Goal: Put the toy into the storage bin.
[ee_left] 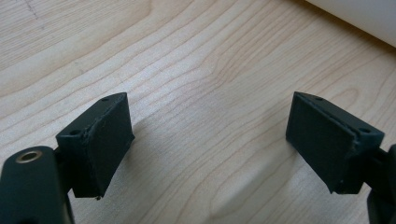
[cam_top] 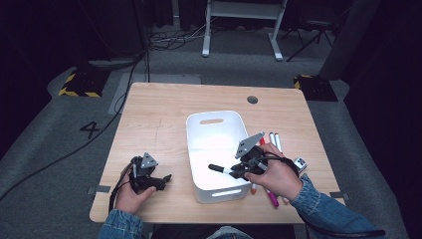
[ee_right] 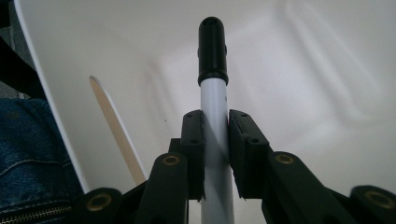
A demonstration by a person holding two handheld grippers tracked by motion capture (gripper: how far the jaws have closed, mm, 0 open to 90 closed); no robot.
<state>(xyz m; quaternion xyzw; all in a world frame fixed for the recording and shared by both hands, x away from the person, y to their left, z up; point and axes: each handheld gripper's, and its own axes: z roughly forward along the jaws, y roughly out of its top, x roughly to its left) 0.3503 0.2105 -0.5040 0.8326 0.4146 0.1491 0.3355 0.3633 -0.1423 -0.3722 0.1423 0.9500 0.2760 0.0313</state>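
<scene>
A white marker with a black cap (cam_top: 219, 169) (ee_right: 213, 84) is clamped between the jaws of my right gripper (cam_top: 238, 172) (ee_right: 215, 140), shut on its barrel. It hangs over the inside of the white bin (cam_top: 199, 129) (ee_right: 303, 60), cap pointing left in the high view. My left gripper (cam_top: 161, 180) (ee_left: 210, 140) rests low over the bare wood left of the bin, jaws apart with nothing between them. Several more markers (cam_top: 273, 142) lie on the table right of the bin, partly hidden by the right hand.
The wooden table (cam_top: 159, 109) has free room at the back and left. A small white cube (cam_top: 300, 163) sits near the right edge. A round cable hole (cam_top: 252, 99) is at the back. The bin's white wall (ee_left: 364, 18) stands just beyond the left gripper.
</scene>
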